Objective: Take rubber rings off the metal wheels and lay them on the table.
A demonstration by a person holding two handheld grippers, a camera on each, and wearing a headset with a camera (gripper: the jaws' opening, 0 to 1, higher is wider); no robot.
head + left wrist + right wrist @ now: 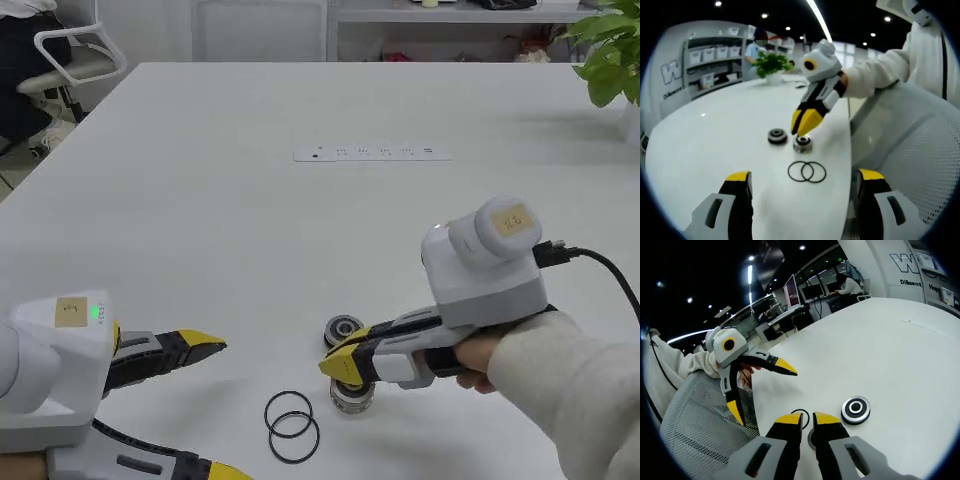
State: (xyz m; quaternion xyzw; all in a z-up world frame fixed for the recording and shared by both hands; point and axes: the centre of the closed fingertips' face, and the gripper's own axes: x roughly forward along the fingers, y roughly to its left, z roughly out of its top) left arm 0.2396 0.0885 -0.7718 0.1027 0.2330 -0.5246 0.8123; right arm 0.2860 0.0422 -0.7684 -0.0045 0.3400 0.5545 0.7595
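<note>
White power strip [371, 154] lying flat far ahead, leafy green plant [610, 50] far right, white office chair [75, 60] far left, shelves [710, 70] of white bins in the background

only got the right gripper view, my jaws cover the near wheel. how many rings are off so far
Observer: Two rings lie overlapped on the table, beside the near wheel.
Operator: is that wheel bare
Observer: In the left gripper view it looks silvery, seemingly bare; the right gripper tips are just over it.
Operator: and my other hand
Observer: The left gripper is open, the rings straight ahead of its jaws, untouched.
</note>
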